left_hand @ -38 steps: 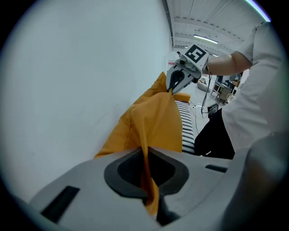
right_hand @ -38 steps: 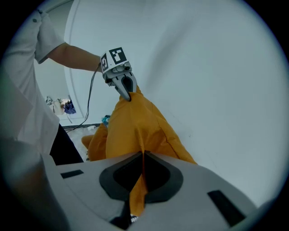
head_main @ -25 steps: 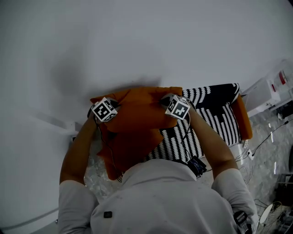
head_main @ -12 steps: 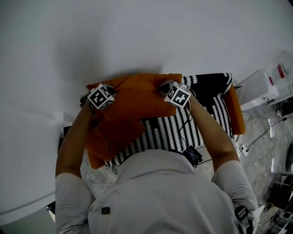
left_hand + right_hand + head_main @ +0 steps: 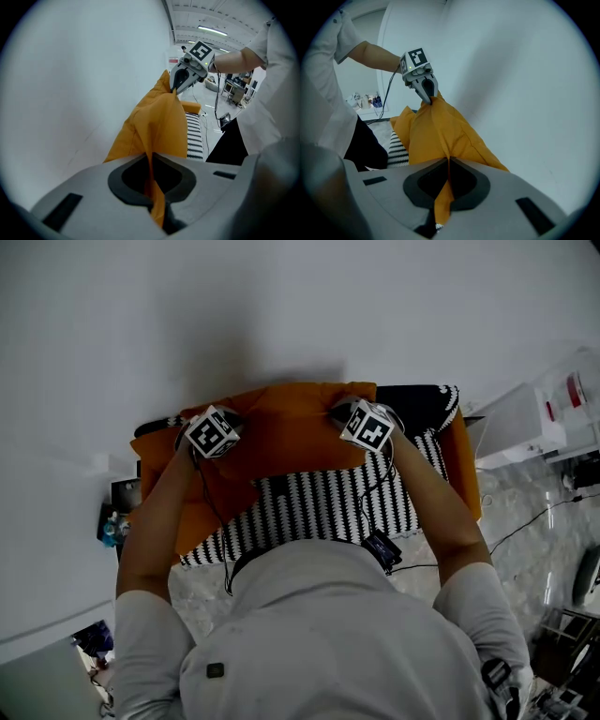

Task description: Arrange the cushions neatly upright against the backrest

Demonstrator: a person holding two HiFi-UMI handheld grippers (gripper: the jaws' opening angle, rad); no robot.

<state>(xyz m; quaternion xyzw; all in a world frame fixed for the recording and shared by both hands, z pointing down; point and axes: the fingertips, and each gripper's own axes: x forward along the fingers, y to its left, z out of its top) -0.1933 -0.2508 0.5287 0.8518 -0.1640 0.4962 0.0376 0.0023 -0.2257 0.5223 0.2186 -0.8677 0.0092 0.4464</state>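
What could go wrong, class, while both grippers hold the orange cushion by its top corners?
The left gripper and right gripper each pinch only a thin fold of the orange cushion; the fabric might slip free. Released, the soft cushion could slump onto the striped seat instead of standing upright.

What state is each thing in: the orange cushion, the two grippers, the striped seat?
orange cushion: held upright by its top corners, close to the wall.
left gripper: shut on one cushion corner.
right gripper: shut on the other corner.
striped seat: lying flat below the cushion.
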